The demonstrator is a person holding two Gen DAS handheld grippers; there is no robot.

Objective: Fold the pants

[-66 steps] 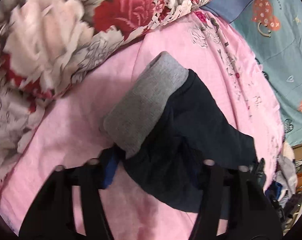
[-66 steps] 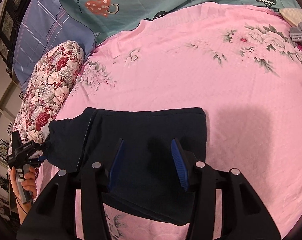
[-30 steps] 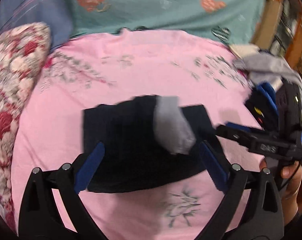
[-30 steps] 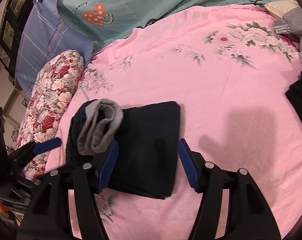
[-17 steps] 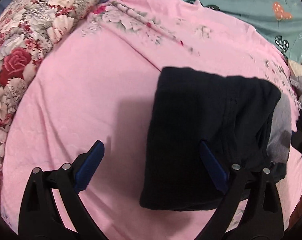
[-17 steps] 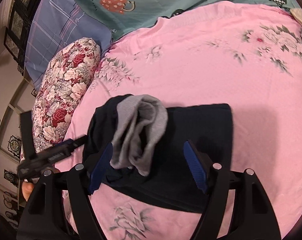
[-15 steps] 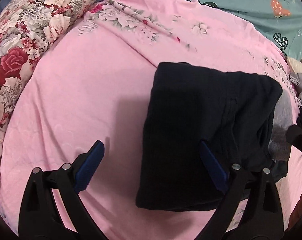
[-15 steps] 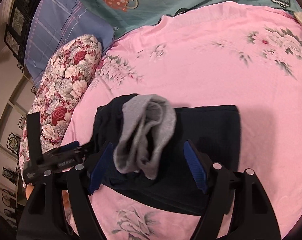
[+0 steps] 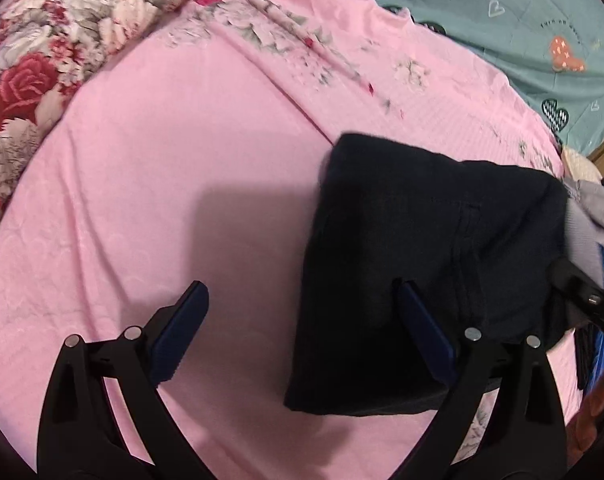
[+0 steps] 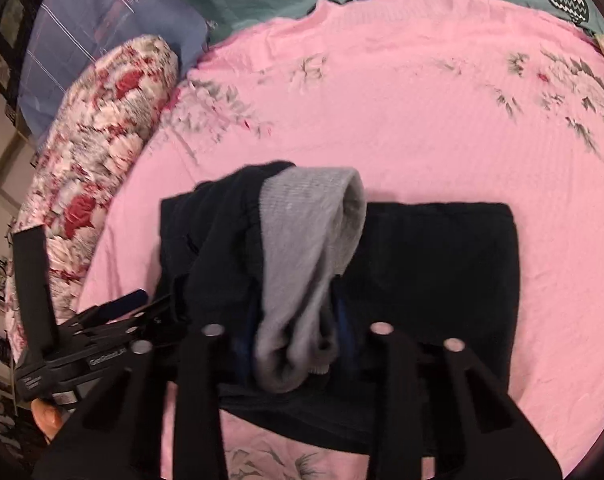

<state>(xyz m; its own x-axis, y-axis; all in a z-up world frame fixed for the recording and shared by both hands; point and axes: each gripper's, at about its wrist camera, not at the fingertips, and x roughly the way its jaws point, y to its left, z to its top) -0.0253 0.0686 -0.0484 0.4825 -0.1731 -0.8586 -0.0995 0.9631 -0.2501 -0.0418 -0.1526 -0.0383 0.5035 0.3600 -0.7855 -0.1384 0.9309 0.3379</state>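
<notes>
Surface: a bed covered by a pink sheet with a faint embossed weave and printed grey-and-rose flower sprays (image 9: 150, 208). Along one side lies a long bolster in red, white and grey rose-print cloth (image 10: 102, 152). Beyond the sheet's far edge sits a teal quilted cover with heart motifs (image 9: 521, 12) and, in the right wrist view only, a blue-violet pillow with thin pale stripes (image 10: 82, 36).

The dark navy pants, folded into a thick rectangle (image 10: 433, 264), lie on the pink sheet near its front edge. Fabric looks matte and soft; a stitched seam shows in the left wrist view.

Right wrist view: the right gripper (image 10: 294, 336), black frame with blue pads, has just been closing, and its jaws now stand narrow, clamped on the grey ribbed knit cuff (image 10: 302, 260) of the pants. The cuff is raised and curls over the navy fold. The left gripper's black body and the hand holding it appear at the lower left edge.

Left wrist view: the left gripper (image 9: 302, 340) stands wide, nothing between its pads. Its right finger is over the near edge of the pants; its left finger is over bare sheet. Only a sliver of the grey cuff shows at the pants' far right. A loose heap of grey and pale clothing (image 9: 597, 208) lies at the right margin, blurred.
</notes>
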